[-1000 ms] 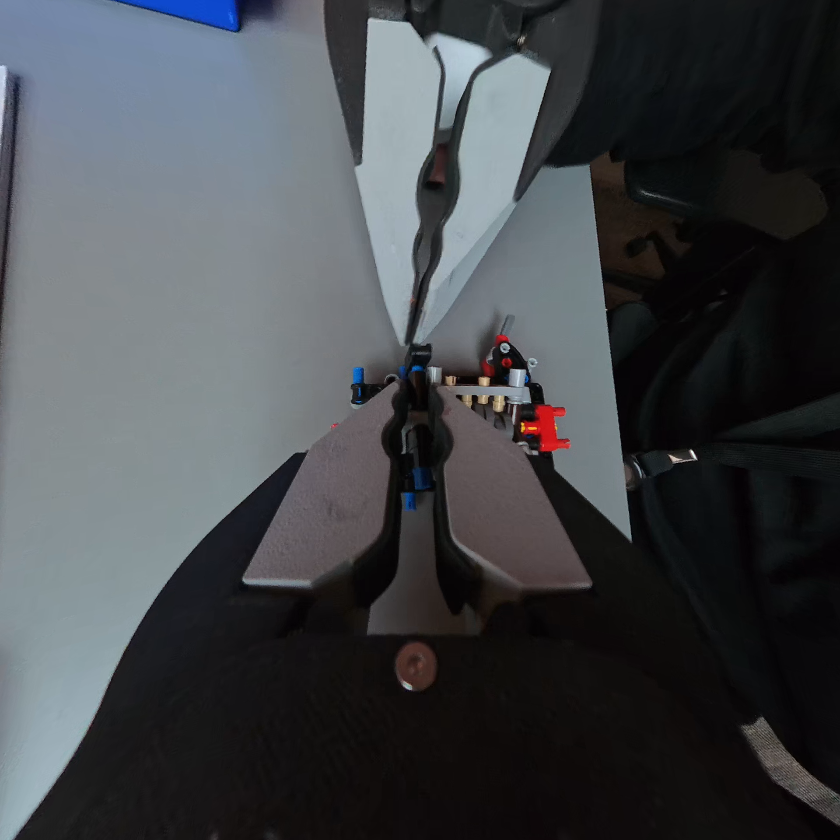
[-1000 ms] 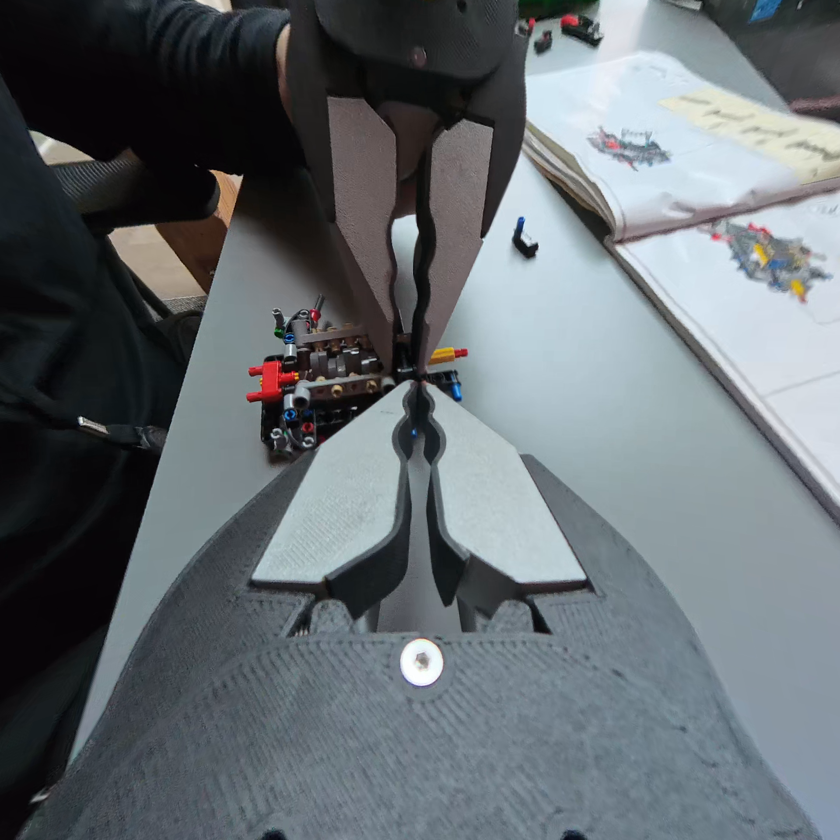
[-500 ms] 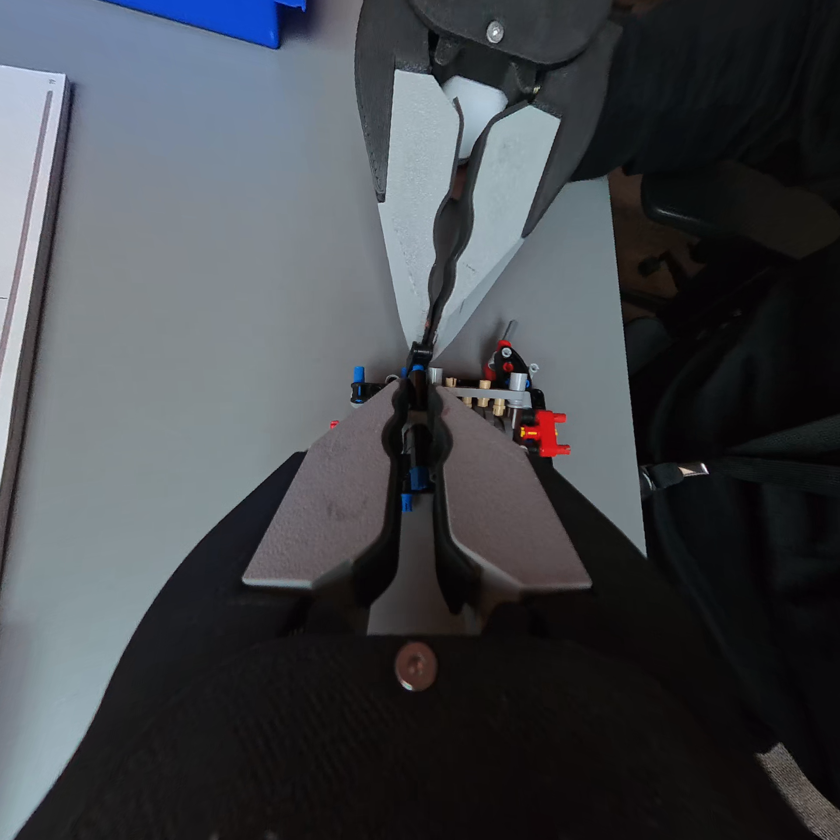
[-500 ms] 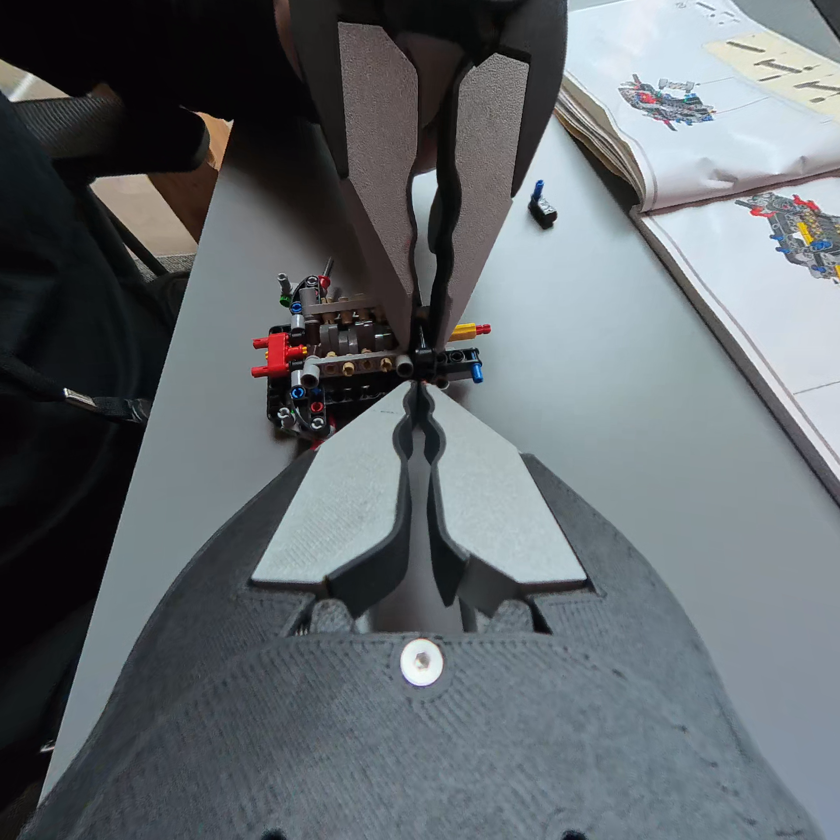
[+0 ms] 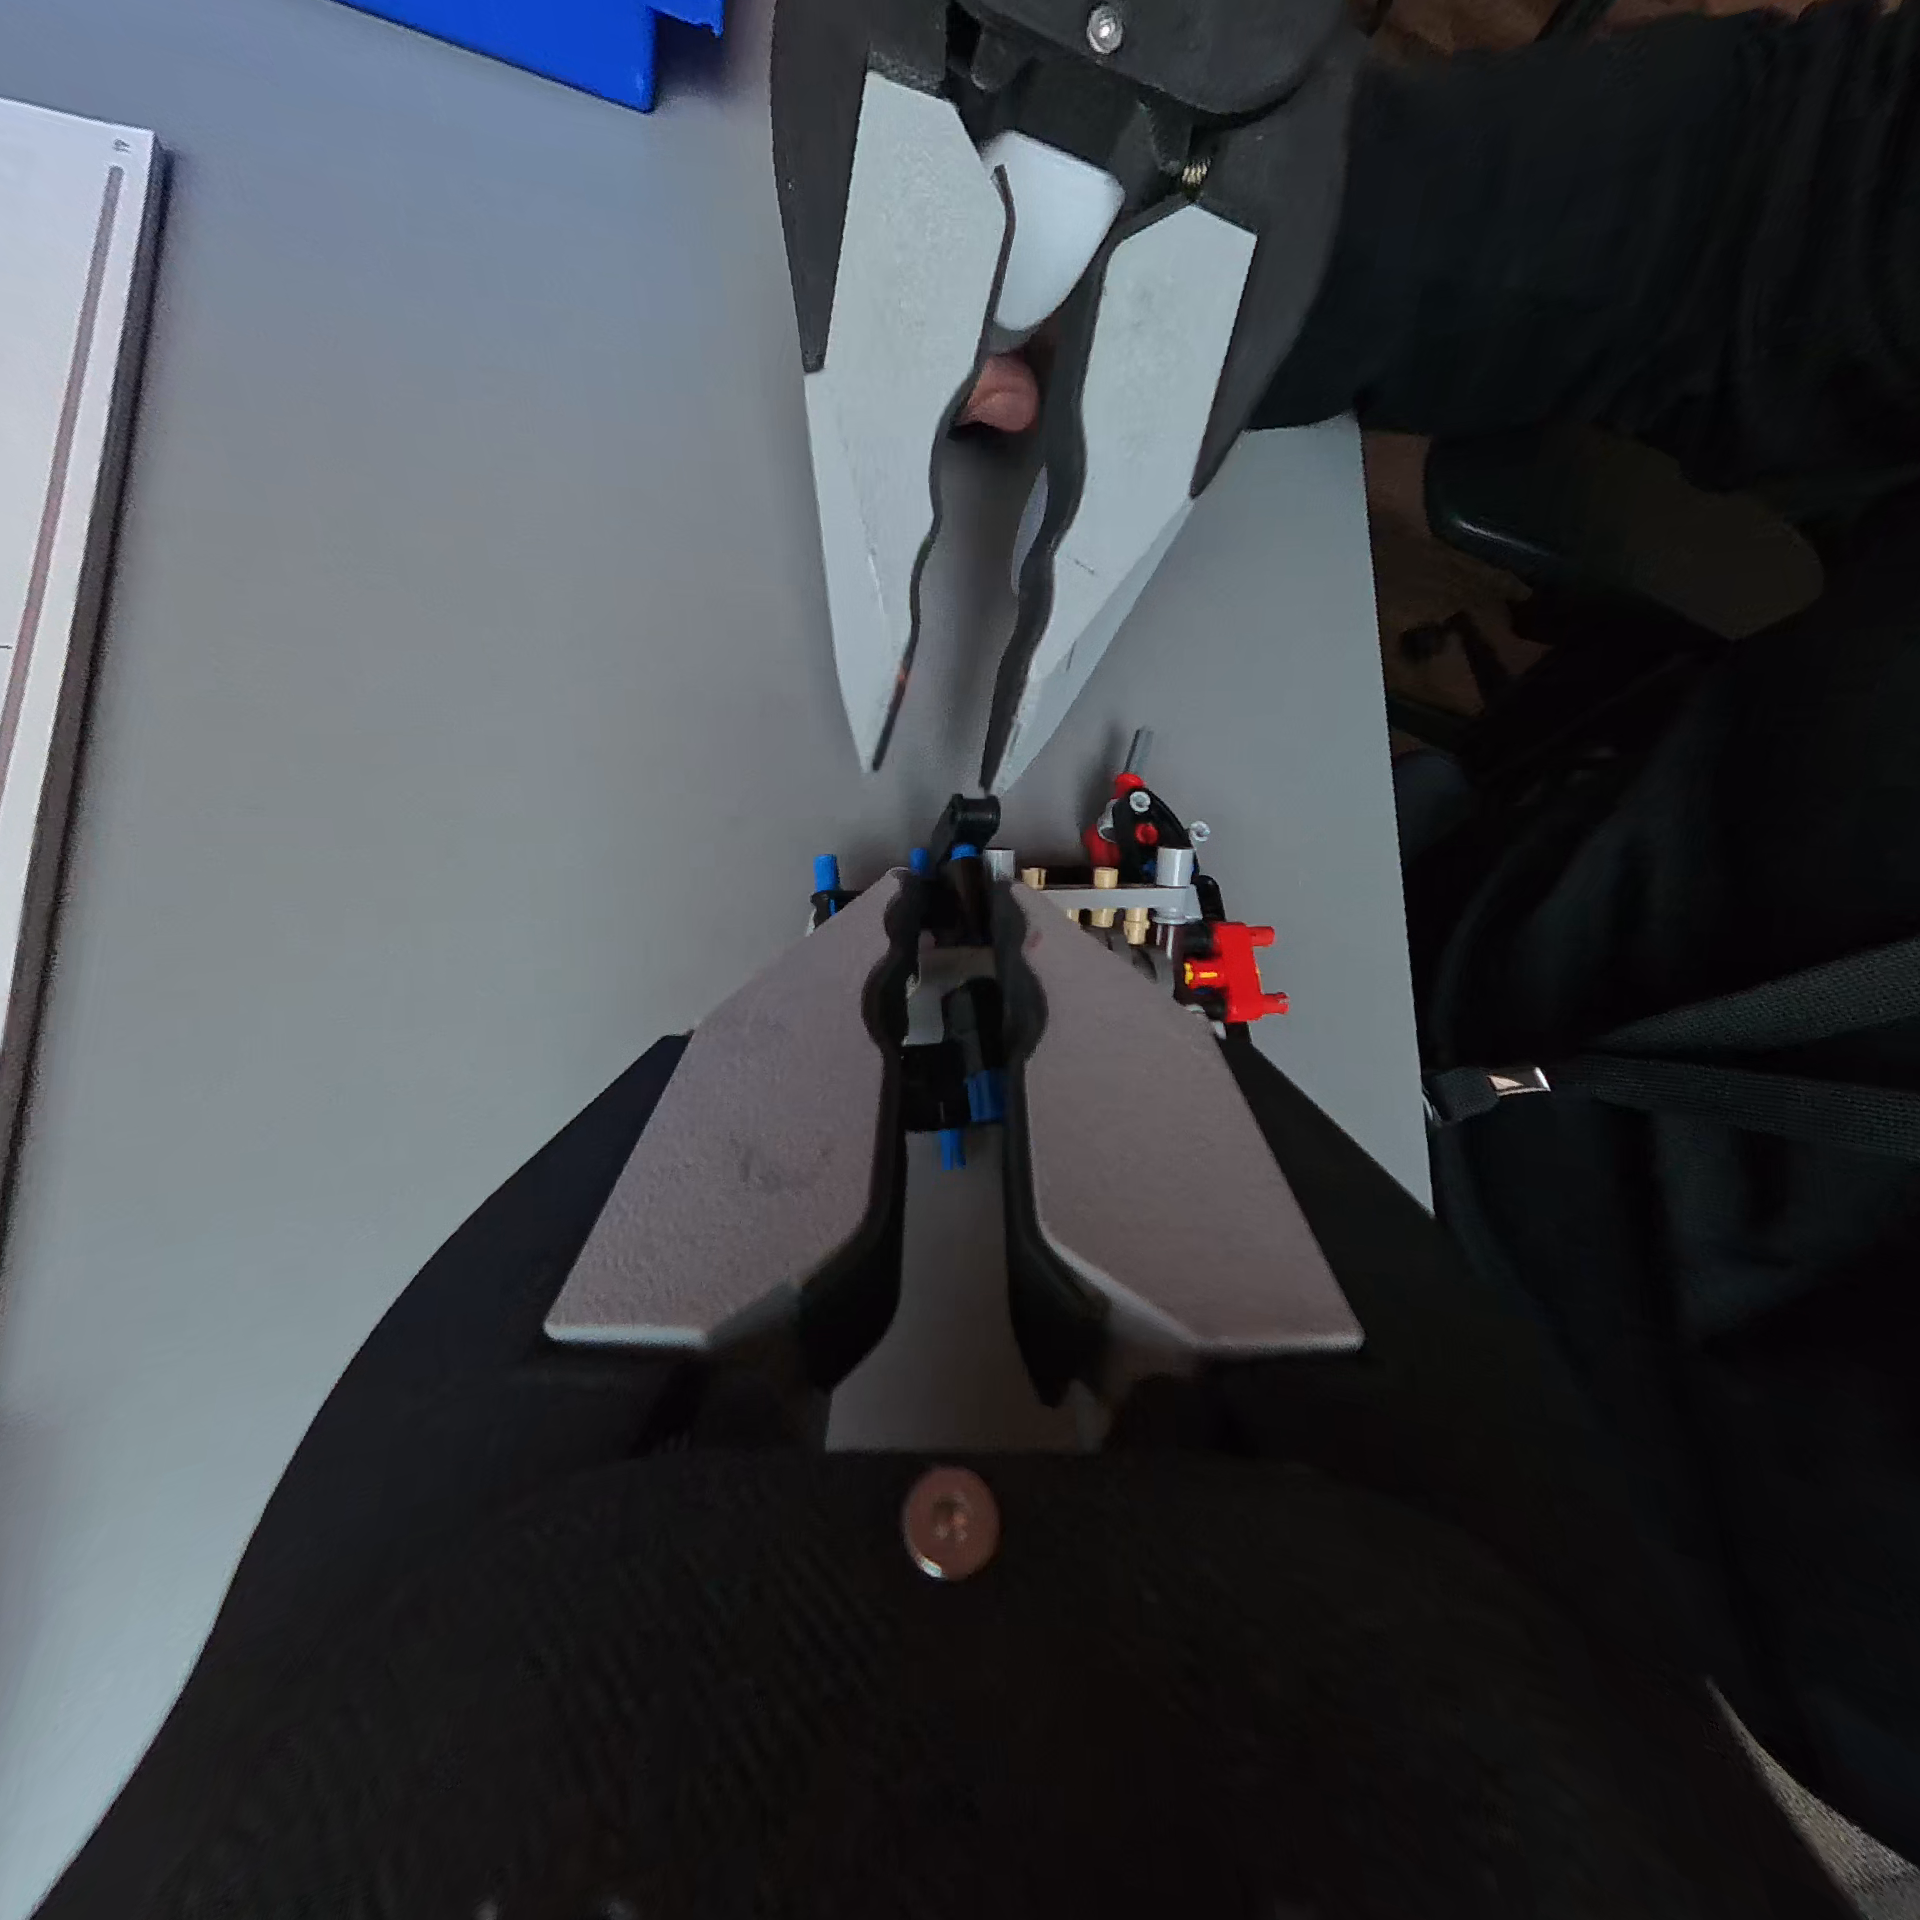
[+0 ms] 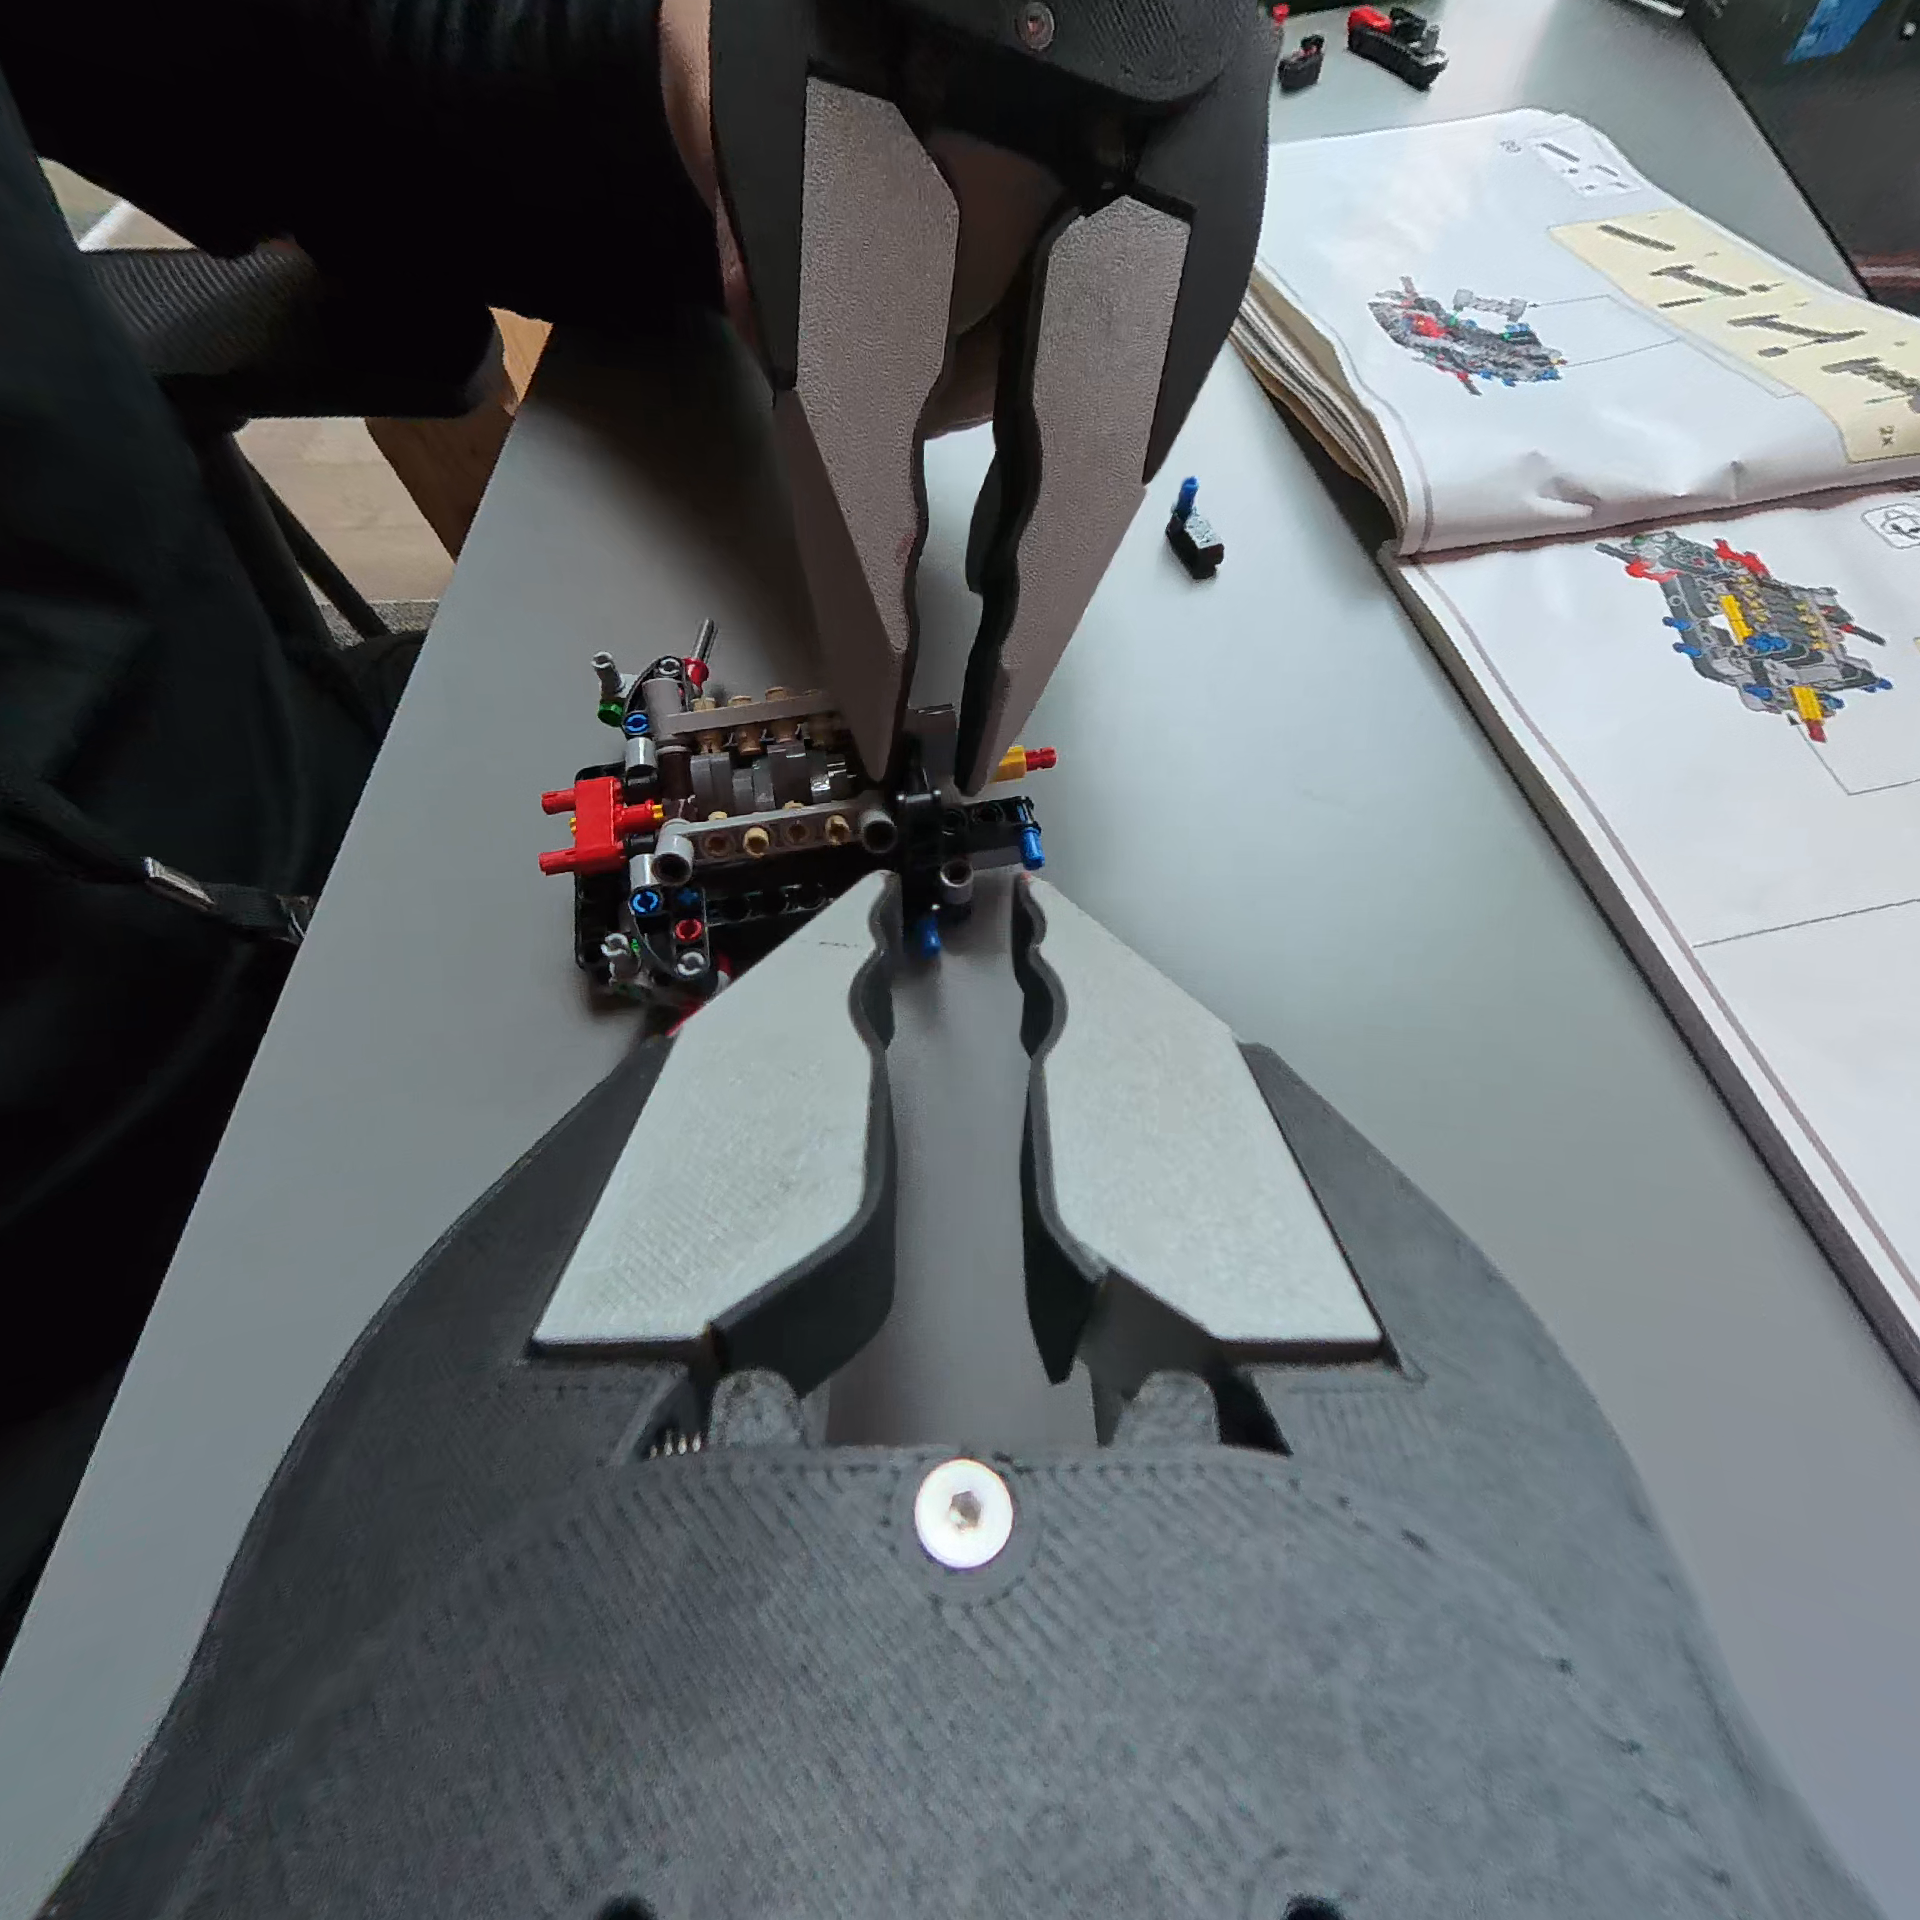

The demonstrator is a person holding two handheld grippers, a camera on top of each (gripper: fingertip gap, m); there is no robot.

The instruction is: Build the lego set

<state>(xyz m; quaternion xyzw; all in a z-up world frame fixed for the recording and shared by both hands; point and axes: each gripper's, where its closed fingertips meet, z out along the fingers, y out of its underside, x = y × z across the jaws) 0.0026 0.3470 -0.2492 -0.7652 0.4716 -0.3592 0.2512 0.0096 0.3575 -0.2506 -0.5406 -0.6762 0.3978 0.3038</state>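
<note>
The lego assembly (image 6: 764, 821) sits on the grey table (image 6: 1299, 790) close to the table's edge, beside a person in dark clothing. Its long axis runs left to right in the right wrist view, with the red connector (image 6: 594, 812) at the end nearer the edge and the black beam (image 6: 982, 826) with blue pins pointing toward the open tabletop.

Nearest in that view, the right gripper (image 6: 951, 894) stands with its jaws parted by a clear gap and nothing between them — its tips lie just short of the black beam end. Facing it from the far side, the left gripper (image 6: 923, 764) comes down on the same end; in the left wrist view the left gripper (image 5: 951, 894) is closed onto the black part of the assembly (image 5: 1127, 904), pads pressing both sides.

The table edge runs close along the assembly's red end. On the other side is bare table, then a small loose black-and-blue piece (image 6: 1193, 532), and farther still the open instruction booklet (image 6: 1621, 436). A few loose pieces (image 6: 1387, 31) lie at the far end.
</note>
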